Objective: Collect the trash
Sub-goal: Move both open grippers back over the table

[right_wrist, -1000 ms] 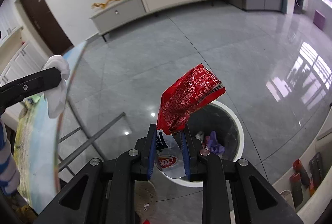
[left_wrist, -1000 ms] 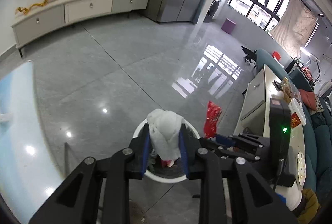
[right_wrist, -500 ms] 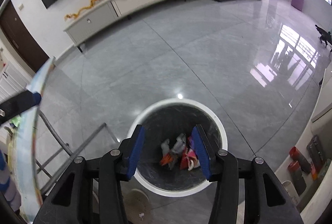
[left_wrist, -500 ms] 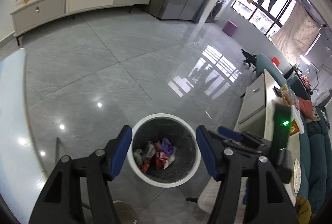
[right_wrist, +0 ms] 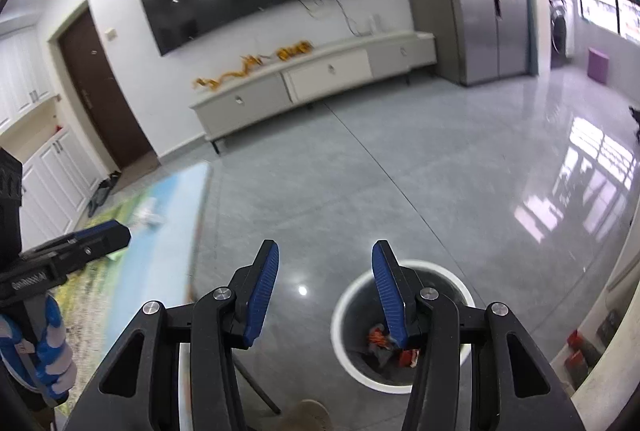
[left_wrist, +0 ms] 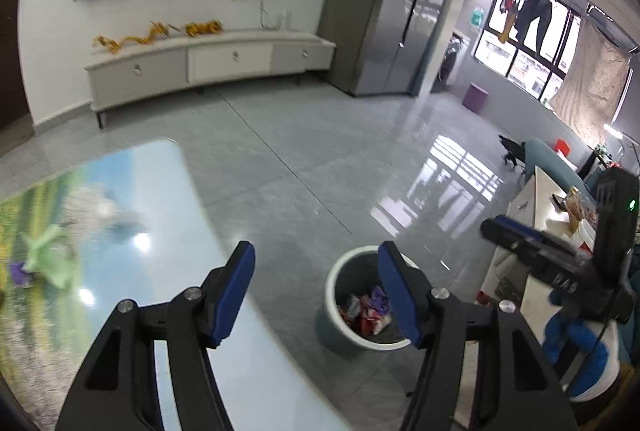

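Note:
A round white-rimmed trash bin [left_wrist: 332, 285] stands on the grey floor with red, purple and white wrappers inside; it also shows in the right wrist view [right_wrist: 340, 327]. My left gripper [left_wrist: 314, 289] is open and empty, above the table edge and the bin. My right gripper [right_wrist: 324, 291] is open and empty, above the bin's left side. On the picture-printed table [left_wrist: 168, 215] lie a crumpled green piece [left_wrist: 48, 257], a purple scrap [left_wrist: 18, 273] and a blurred white piece [left_wrist: 106, 209]. The white piece also shows in the right wrist view [right_wrist: 150, 217].
The right gripper body [left_wrist: 560, 263] shows at right in the left wrist view, the left one [right_wrist: 60, 255] at left in the right wrist view. A low TV cabinet [left_wrist: 208, 63] lines the far wall. A cluttered side table [left_wrist: 552, 199] stands right of the bin.
One second ago the left gripper held a white tissue and the right a red snack bag over the bin. Both opened and dropped them in. Both grippers have since tilted up toward the table.

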Demonstrator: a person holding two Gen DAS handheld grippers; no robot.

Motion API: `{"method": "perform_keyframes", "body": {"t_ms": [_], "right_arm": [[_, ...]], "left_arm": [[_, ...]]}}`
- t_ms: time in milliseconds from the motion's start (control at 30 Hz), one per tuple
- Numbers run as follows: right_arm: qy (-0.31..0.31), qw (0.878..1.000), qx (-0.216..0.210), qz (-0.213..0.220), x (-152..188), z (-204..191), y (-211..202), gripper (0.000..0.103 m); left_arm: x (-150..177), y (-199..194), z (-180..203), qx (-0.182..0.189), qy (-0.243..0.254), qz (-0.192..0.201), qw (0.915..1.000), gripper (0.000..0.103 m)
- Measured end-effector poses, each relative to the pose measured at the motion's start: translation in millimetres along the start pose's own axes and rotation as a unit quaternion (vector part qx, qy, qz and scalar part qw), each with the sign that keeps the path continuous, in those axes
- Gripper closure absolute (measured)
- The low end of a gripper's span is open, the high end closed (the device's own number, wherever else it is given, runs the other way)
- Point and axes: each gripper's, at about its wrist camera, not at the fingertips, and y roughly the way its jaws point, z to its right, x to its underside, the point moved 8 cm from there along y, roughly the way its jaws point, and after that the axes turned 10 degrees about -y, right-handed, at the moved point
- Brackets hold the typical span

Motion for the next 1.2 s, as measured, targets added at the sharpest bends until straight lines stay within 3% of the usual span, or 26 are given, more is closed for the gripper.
{"method": "perform_keyframes", "body": {"t_ms": [267, 533, 867, 1000, 1200], "right_arm": [[-0.059, 0.997, -0.030, 0.044, -35, -80, -39, 0.055], [-0.107, 0.992, -0.052, 0.045, -47, -143, -43, 0.054], [-0.156, 0.984, -0.087, -0.008, -45, -219, 34, 0.052], [-0.166, 0.980, -0.107, -0.035, -42, -242, 80, 0.052], [-0.179, 0.972, -0.132, -0.078, -32, -272, 153, 0.052]], "left_arm": [[6, -86, -67, -0.034, -0.021, 0.059, 0.9975, 0.041], [29, -136, -166, -0.075, -0.073, 0.084, 0.9910, 0.041], [59, -151, -305, -0.131, -0.120, 0.083, 0.9806, 0.041], [57, -140, -324, -0.126, -0.084, 0.062, 0.9865, 0.041], [33, -98, -319, -0.109, -0.004, 0.024, 0.9937, 0.041]]}}
